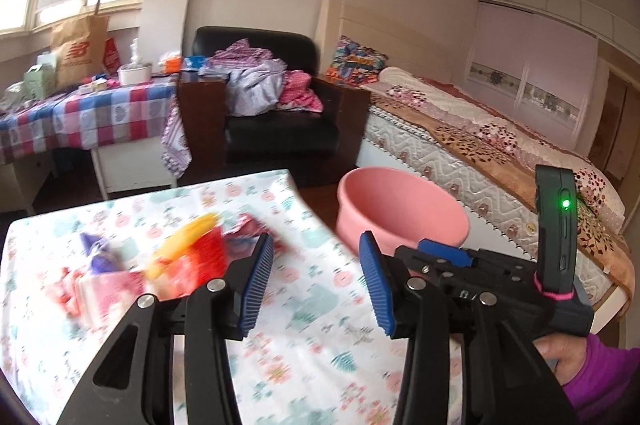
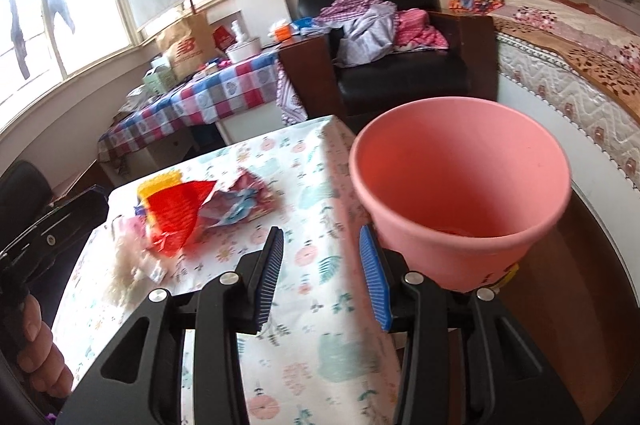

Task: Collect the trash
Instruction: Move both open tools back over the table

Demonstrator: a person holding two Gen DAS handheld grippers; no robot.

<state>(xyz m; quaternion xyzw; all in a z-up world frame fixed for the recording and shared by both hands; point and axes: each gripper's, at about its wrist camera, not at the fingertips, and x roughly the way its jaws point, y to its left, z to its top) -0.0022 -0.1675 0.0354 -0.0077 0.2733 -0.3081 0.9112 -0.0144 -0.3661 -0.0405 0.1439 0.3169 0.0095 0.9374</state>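
A pile of trash lies on the floral-cloth table (image 1: 304,325): a red wrapper (image 2: 176,217), a yellow wrapper (image 1: 188,237), a crumpled pink-blue wrapper (image 2: 244,201) and a purple packet (image 1: 98,253). A pink bin (image 2: 460,193) stands past the table's right edge; it also shows in the left wrist view (image 1: 400,213). My left gripper (image 1: 316,285) is open and empty above the table, right of the pile. My right gripper (image 2: 322,277) is open and empty over the table edge, next to the bin. The left wrist view is blurred.
A black armchair (image 1: 280,105) heaped with clothes stands behind the table. A bed (image 1: 500,145) runs along the right. A side table with a checked cloth (image 1: 92,113) holds a paper bag and boxes at the left.
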